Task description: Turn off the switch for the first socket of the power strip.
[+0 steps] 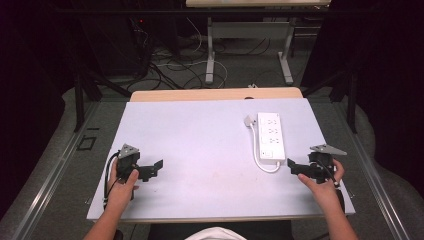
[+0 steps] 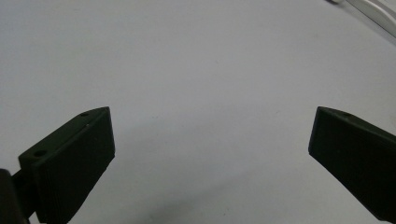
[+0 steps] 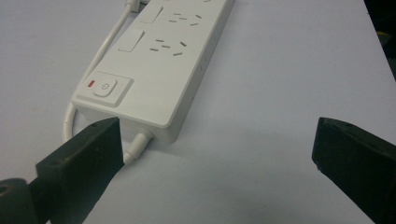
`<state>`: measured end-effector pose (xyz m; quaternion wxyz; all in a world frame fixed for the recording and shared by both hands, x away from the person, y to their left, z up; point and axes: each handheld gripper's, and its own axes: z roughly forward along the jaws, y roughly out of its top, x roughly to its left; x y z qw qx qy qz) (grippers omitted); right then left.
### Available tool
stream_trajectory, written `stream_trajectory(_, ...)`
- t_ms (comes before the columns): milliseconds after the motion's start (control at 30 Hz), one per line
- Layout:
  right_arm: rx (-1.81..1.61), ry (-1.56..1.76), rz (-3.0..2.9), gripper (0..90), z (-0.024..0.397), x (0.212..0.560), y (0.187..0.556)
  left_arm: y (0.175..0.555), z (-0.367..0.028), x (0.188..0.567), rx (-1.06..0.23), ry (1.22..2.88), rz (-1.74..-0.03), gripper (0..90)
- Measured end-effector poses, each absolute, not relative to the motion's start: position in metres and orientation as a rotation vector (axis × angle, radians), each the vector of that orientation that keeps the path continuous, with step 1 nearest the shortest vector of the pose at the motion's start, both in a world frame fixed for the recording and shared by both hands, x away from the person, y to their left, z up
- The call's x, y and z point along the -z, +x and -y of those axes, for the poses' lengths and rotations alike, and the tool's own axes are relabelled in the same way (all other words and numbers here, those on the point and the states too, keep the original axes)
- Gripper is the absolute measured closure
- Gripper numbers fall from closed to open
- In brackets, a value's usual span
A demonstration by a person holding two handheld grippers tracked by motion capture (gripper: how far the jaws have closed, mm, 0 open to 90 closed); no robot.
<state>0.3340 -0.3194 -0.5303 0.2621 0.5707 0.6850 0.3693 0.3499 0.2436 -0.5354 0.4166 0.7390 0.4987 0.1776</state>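
Hovering just short of a white power strip (image 1: pixel 271 137), the right gripper (image 1: pixel 291 165) stands with its jaws spread wide and nothing between them. The strip lies flat on the pale table (image 1: pixel 200 150), on its right half, its cable end toward the person. Its cable (image 1: pixel 262 162) leaves that end, loops round and runs up the strip's left side to a plug (image 1: pixel 248 120) lying by the far corner. The left gripper (image 1: pixel 159 165) rests far to the strip's left, jaws likewise spread over bare table.

The strip looks like a rigid, hard-plastic body, light to moderate in weight, smooth and likely a little slippery under the pads. A hold across its narrow width, near the cable end, seems soundest; the cable is limp and would trail and drag.

In the right gripper view a rocker switch (image 3: pixel 106 88) bears a power symbol beside a small red mark. No brand or other writing can be read.
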Motion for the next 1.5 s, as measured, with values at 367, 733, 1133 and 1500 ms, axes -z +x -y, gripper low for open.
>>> stream_trajectory(367, -1.02, 1.528, -1.844, 7.1, 0.317, 0.526, 0.332, 0.348, -0.243, 0.535, -0.425, 1.879, -1.247, 1.2)
stream_trajectory(733, -1.022, 1.528, -1.855, 9.7, 0.315, 0.524, 0.333, 0.347, -0.242, 0.536, -0.435, 1.867, -1.243, 1.7)
stream_trajectory(1133, -1.019, 1.509, -1.878, 14.2, 0.313, 0.519, 0.332, 0.346, -0.243, 0.535, -0.415, 1.873, -1.245, 1.7)
stream_trajectory(1500, -1.018, 1.545, -1.944, 15.2, 0.315, 0.512, 0.338, 0.346, -0.24, 0.537, -0.42, 1.869, -1.237, 1.7)
